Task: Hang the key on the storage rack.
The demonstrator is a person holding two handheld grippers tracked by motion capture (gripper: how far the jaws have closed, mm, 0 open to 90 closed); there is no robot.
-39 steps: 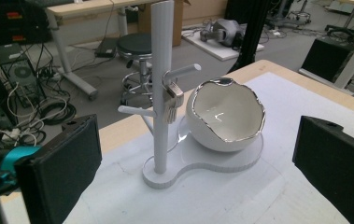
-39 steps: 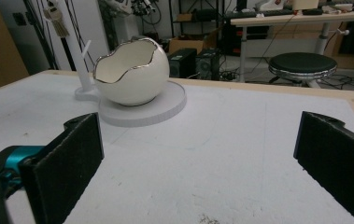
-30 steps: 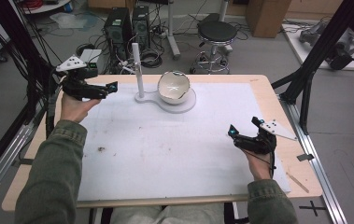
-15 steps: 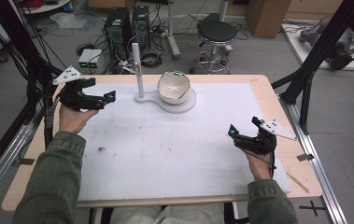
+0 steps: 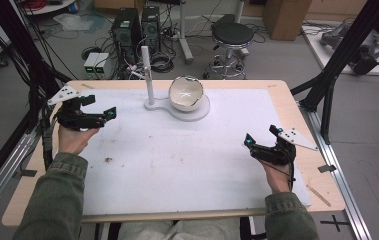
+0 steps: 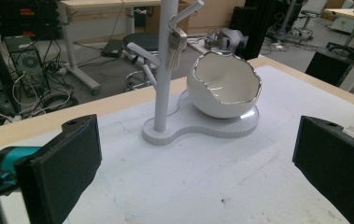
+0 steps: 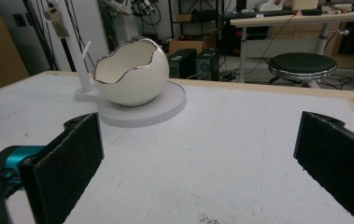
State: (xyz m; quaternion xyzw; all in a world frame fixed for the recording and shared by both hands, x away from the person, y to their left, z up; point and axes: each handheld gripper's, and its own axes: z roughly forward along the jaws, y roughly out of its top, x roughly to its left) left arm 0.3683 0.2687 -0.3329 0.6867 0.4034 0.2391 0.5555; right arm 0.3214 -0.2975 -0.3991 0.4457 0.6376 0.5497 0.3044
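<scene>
Nearest me, the right gripper hovers low over the white mat, jaws spread wide and empty. The left gripper, equally wide, is raised and aimed at the stand, likely lining up. Keys hang from its peg (beside the eggshell bowl) at the far edge.

No text, label, brand, number or sign can be read in any of the pictures. The computer towers on the floor, far beyond the left gripper, are too small and dim for any marking to be made out. The small white boxes beside them show green spots but no legible writing. The grey plate on the right gripper bears only dots.
</scene>
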